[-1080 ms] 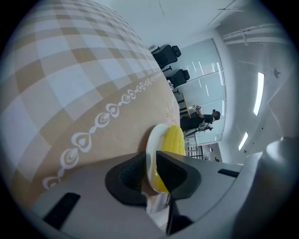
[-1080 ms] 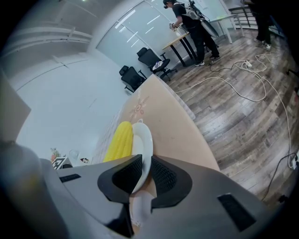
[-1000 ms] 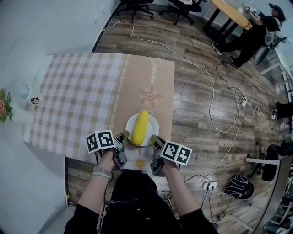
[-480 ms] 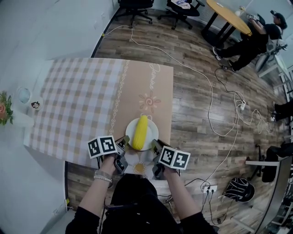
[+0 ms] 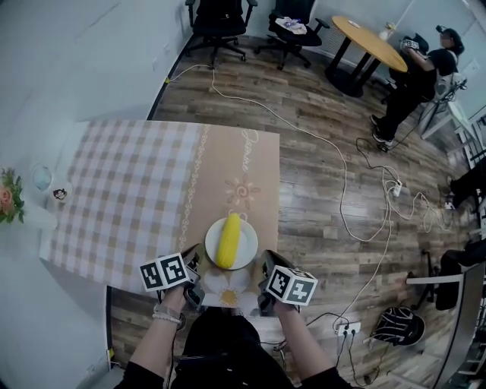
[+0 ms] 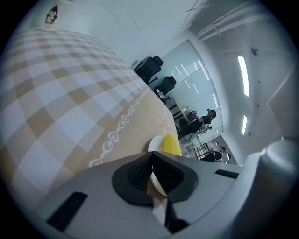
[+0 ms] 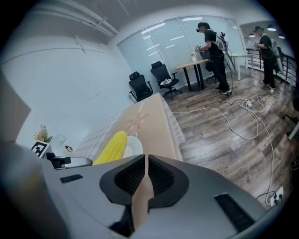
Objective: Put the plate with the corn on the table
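Observation:
A white plate (image 5: 250, 249) carrying a yellow corn cob (image 5: 229, 240) rests on the beige strip of the table (image 5: 152, 182), close to its near edge. My left gripper (image 5: 199, 260) sits just off the plate's near-left side with its jaws together and nothing held. Off the near-right side is my right gripper (image 5: 262, 267); its jaws are closing to a thin slit with nothing between them. The left gripper view shows the corn (image 6: 170, 144) and plate (image 6: 153, 144) past the left gripper (image 6: 152, 156). The right gripper view shows the corn (image 7: 111, 147) and plate (image 7: 134, 145) left of the right gripper (image 7: 147, 158).
A glass (image 5: 39, 176), a small printed cup (image 5: 59, 194) and a flower pot (image 5: 7, 194) stand at the table's far left. White cables (image 5: 345, 190) trail over the wooden floor on the right. Office chairs (image 5: 220, 19), a round table (image 5: 372, 38) and a person (image 5: 414, 76) are farther off.
Both grippers have drawn back a little from the plate's rim toward the person. The plate with the corn stays where it was on the table.

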`<state>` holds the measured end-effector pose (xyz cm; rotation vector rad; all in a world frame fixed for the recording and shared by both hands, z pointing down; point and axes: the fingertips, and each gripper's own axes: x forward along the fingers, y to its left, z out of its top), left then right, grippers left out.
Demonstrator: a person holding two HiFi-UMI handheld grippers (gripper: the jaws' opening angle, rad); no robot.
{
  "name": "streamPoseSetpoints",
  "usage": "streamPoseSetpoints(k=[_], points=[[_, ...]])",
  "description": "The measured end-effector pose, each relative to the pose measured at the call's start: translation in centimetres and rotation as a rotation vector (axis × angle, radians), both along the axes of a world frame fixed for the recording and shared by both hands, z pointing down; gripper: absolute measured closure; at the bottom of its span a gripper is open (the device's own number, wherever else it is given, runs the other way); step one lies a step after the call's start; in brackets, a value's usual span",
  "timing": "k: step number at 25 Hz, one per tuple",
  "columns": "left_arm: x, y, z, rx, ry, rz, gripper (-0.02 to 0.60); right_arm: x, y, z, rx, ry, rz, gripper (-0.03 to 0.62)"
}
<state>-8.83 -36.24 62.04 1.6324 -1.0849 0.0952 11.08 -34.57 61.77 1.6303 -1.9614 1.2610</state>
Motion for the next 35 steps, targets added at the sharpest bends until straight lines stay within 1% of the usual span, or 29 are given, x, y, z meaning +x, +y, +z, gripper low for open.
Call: streamPoseSetpoints(k=[4, 9, 13, 16, 23, 29, 35], points=[[-0.3, 0.1, -2.3, 0.101, -0.067, 0.027, 0.569, 0.2, 0.2, -1.3, 0.045, 0.026, -0.013, 0.545], [0.6, 1.3, -5.3, 0.196, -0.134, 0.09, 0.569, 0.0, 0.8, -3.3, 0.089, 0.053, -0.049, 0.548], [1.4, 1.9, -7.7, 0.289, -0.197, 0.153, 0.569, -0.3, 0.9, -5.1, 0.134, 0.088, -0.087, 0.549], [1.9, 2.3, -9.8, 0.351, -0.226, 0.178, 0.569, -0.4, 1.2, -6.8, 0.176, 0.114, -0.112, 0.549], [3.0, 3.0, -14.4, 0.501, -0.297, 0.211, 0.569, -1.1, 1.2, -11.5, 0.313, 0.184, -0.183, 0.551], [3.9, 3.9, -18.4, 0.636, -0.373, 0.248, 0.569, -2.1, 1.0, -15.8, 0.443, 0.235, -0.242, 0.551], [4.6, 4.2, -22.4, 0.743, -0.403, 0.242, 0.569, -2.9, 1.2, -20.1, 0.566, 0.279, -0.293, 0.551]])
